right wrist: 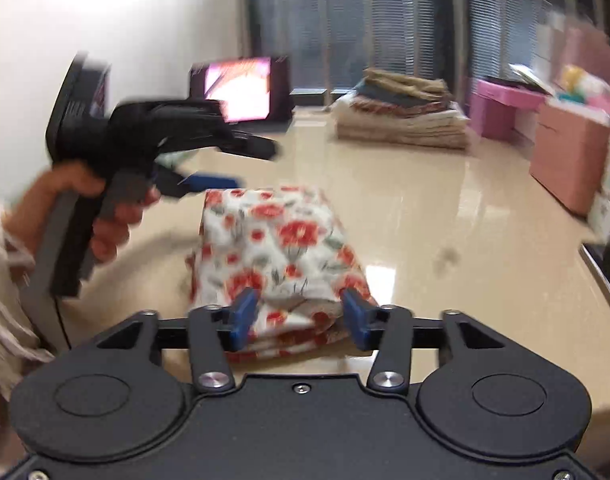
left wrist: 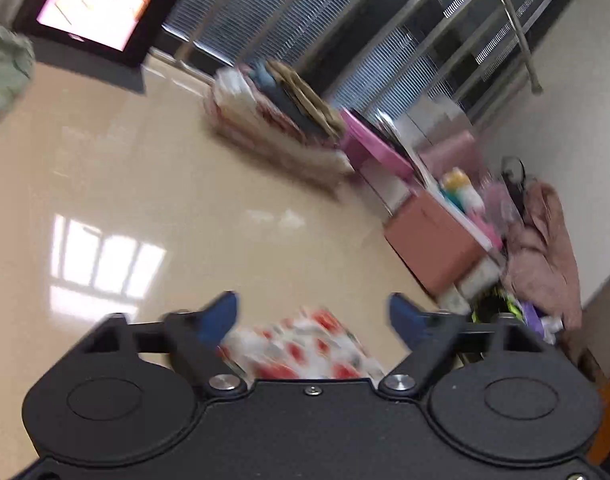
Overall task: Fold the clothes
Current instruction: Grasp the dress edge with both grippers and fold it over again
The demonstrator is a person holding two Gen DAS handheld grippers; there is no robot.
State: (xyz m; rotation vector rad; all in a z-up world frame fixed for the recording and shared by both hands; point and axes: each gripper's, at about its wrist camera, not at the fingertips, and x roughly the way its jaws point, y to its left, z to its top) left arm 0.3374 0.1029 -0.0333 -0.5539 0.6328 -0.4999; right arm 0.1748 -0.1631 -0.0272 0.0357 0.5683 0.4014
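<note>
Pink boxes (right wrist: 565,152) (blurred), lit screen (right wrist: 241,92)

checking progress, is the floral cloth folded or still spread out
Folded. The floral cloth sits on the table as a compact bundle, with stacked layers showing at its near edge between the right hand-held gripper's blue fingers.

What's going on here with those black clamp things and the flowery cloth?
A person is folding clothes using two handheld grippers. The floral garment lies folded on the glossy table. The right gripper has its open jaws around the near edge; the left gripper hovers open at its far corner. A stack of folded laundry sits behind.
</note>
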